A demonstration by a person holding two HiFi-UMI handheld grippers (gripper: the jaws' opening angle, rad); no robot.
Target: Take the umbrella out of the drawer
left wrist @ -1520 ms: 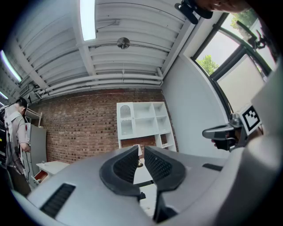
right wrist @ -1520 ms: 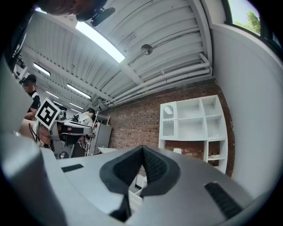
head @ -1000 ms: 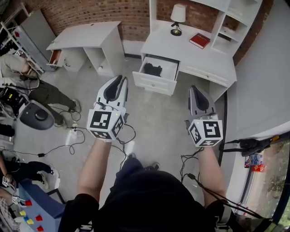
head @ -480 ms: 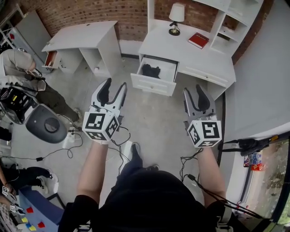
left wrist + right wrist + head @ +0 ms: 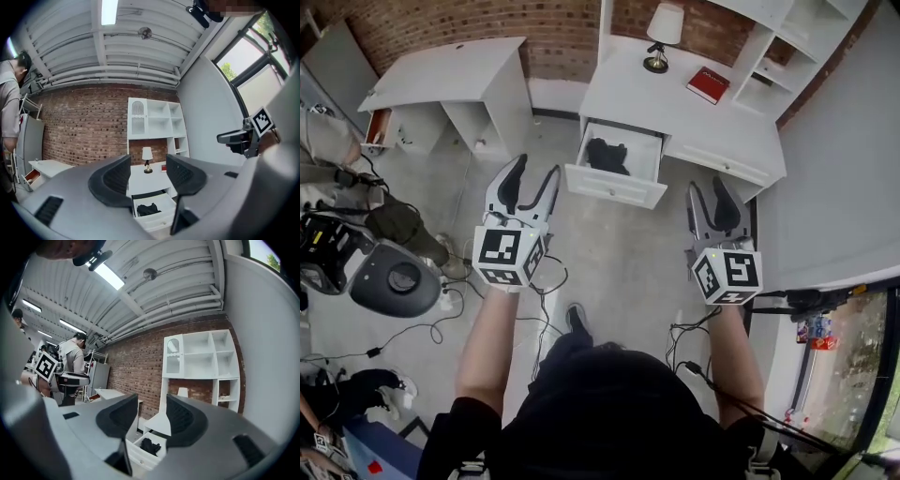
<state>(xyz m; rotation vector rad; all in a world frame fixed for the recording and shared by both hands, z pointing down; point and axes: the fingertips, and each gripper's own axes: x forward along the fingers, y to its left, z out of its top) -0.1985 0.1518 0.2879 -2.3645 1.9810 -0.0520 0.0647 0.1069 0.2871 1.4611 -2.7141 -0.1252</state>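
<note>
Forearms reach forward side by side, well apart, each hand bearing one of two tools aimed level at the white desk (image 5: 675,103) ahead. The left gripper (image 5: 537,169) has its jaws spread moderately wide; they have just been opening, and nothing stands between the pads. The right gripper (image 5: 711,187) has its jaws wide; they too have just been opening, on nothing. Each tool carries one marker cube, two in all. One drawer (image 5: 614,189) stands pulled out of the desk front, and in it lies the single umbrella (image 5: 607,155), a black folded bundle, well ahead of both sets of jaws and roughly between their lines. On the desk top stand one lamp (image 5: 664,28) and one red book (image 5: 712,84). A second desk (image 5: 450,75), also white, stands to the left against the brick wall.
</note>
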